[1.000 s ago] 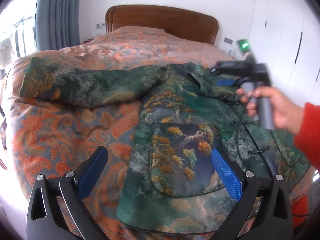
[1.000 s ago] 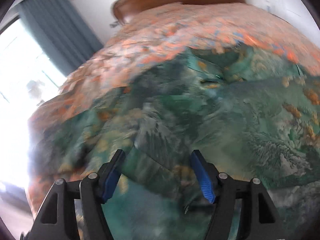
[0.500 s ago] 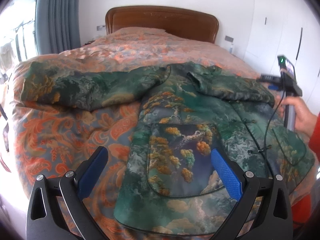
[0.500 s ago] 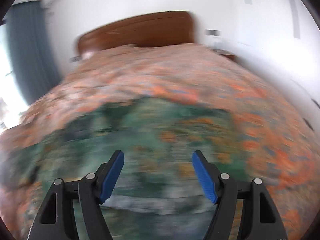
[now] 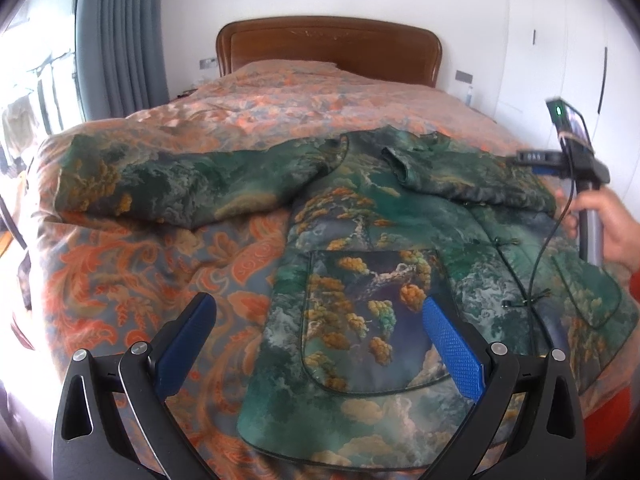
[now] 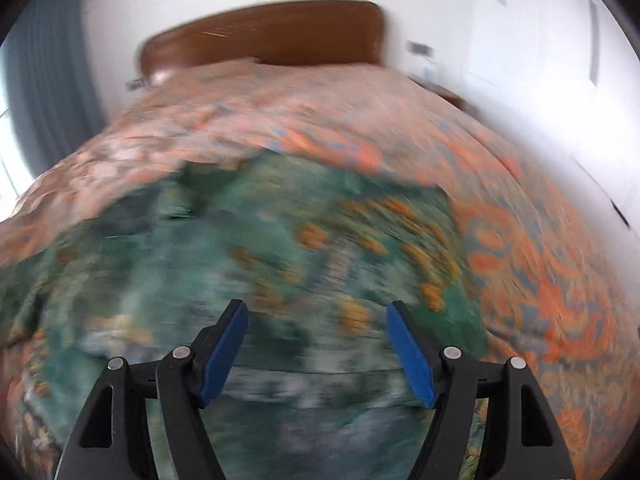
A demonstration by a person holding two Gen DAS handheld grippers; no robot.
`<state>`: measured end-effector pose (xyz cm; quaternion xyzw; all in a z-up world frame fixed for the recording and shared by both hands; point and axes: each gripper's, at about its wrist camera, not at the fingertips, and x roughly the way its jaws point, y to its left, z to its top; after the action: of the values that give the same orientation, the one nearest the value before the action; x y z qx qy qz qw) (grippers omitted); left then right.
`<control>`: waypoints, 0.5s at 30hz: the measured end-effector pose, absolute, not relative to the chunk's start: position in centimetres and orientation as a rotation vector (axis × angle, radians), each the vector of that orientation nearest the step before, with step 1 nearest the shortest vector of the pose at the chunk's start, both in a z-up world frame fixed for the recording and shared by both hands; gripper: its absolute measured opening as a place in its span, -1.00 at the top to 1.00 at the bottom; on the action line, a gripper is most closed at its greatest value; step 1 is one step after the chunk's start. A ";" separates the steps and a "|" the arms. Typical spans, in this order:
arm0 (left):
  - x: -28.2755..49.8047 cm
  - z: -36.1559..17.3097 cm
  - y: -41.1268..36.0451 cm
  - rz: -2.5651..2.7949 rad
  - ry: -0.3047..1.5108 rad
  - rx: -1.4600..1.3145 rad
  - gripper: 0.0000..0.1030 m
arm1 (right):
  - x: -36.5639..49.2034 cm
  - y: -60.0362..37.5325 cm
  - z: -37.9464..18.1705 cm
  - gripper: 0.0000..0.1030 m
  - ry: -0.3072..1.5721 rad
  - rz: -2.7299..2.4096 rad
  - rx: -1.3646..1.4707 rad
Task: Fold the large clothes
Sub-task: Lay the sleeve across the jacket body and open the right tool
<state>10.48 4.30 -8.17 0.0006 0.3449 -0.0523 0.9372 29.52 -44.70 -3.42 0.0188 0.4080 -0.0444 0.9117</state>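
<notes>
A large green jacket [image 5: 384, 264] with a gold pine print lies flat on the bed. Its left sleeve [image 5: 180, 184] stretches out to the left; its right sleeve [image 5: 472, 176] is folded across the chest. My left gripper [image 5: 320, 340] is open and empty, hovering above the jacket's lower hem and pocket. My right gripper [image 6: 318, 352] is open and empty above the jacket [image 6: 240, 264] near its right edge; that view is blurred by motion. The right gripper body [image 5: 576, 164] shows in the left wrist view, held by a hand at the jacket's right side.
The bed has an orange and grey patterned quilt [image 5: 132, 280] and a brown wooden headboard [image 5: 328, 48]. Grey curtains [image 5: 120, 40] and a bright window are at the left. White wardrobe doors [image 5: 580, 40] stand at the right.
The right gripper has let go of the folded right sleeve and swung out to the jacket's right side. The left gripper has barely moved.
</notes>
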 end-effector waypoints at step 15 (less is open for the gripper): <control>9.7 -8.1 3.4 -0.118 0.726 0.055 -0.99 | 30.4 -30.4 -9.6 -0.43 1.006 0.102 -0.110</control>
<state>9.69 3.42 -8.13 0.0268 0.3549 -0.0578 0.9327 30.36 -30.40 -9.57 -0.0526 0.4814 0.0487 0.8736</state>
